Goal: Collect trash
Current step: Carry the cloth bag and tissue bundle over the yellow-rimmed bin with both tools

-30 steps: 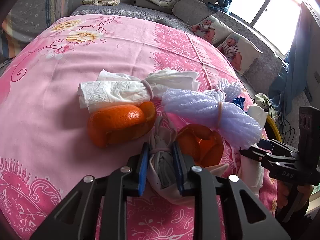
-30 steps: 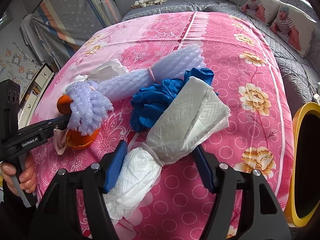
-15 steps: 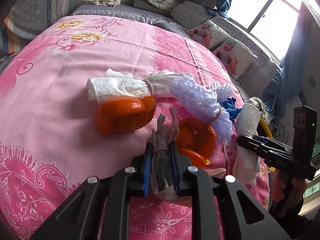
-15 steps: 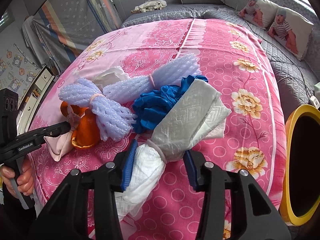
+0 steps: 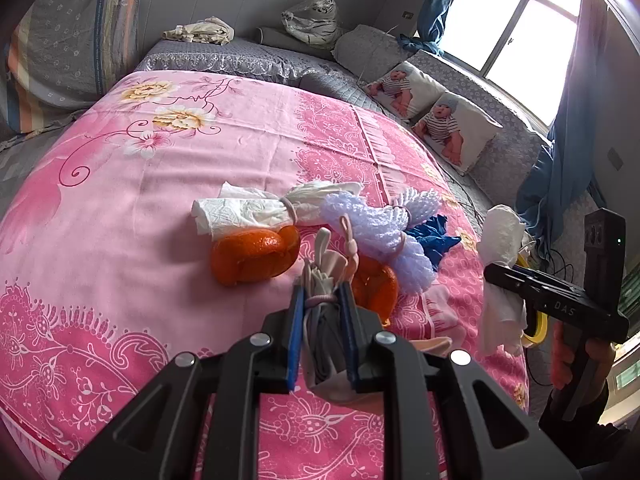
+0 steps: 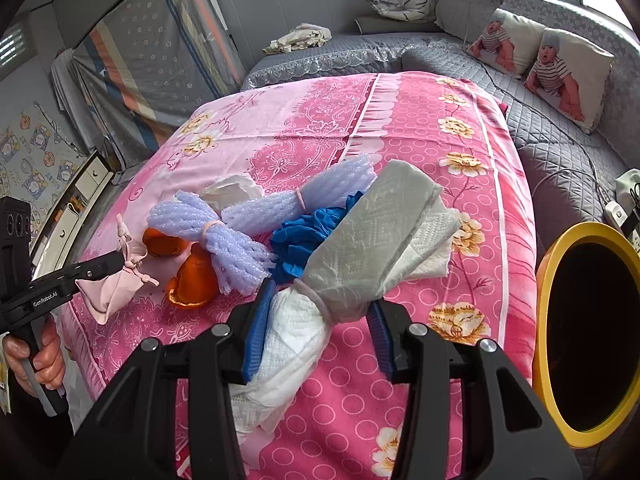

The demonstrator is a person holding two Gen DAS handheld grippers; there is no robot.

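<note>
Left gripper [image 5: 320, 312]: jaws nearly closed, clamped on a small pale pink-grey cloth bundle [image 5: 322, 328] tied with a pink band; seen from the right wrist, the bundle [image 6: 114, 280] hangs off the jaw tips, clear of the bed, by the near left edge. Its long axis runs along the fingers, knotted ears pointing away from the camera.

Right gripper [image 6: 316, 332]: jaws part open, having just closed in, pads pressing both sides of a white paper-towel bundle [image 6: 348, 280] cinched at the waist by a band. The flared end points up and away toward the far right of the bed, the crumpled end trails down toward the camera. In the left wrist view the bundle [image 5: 500, 280] stands roughly upright, off the bed past the right edge.

Left on the bed: a second tied paper-towel bundle [image 5: 256, 212] lying crosswise, an orange peel [image 5: 256, 256] just in front of it, another peel piece [image 5: 376, 284] beside the left jaws, two lilac foam-net bundles [image 5: 376, 228] each banded and overlapping in a V, and a crumpled blue glove [image 5: 432, 236] touching them. All are clustered near the middle of the near half.

Surface: bed with a pink floral sheet [image 5: 120, 200]. Grey quilted bedding [image 6: 560, 148] beyond, and two baby-print pillows [image 6: 540, 60] at the far right. Window [image 5: 520, 28] with blue curtains. Yellow-rimmed bin [image 6: 588, 336] off the bed's right edge. A person's hand [image 6: 44, 360] holds the left gripper's handle.
</note>
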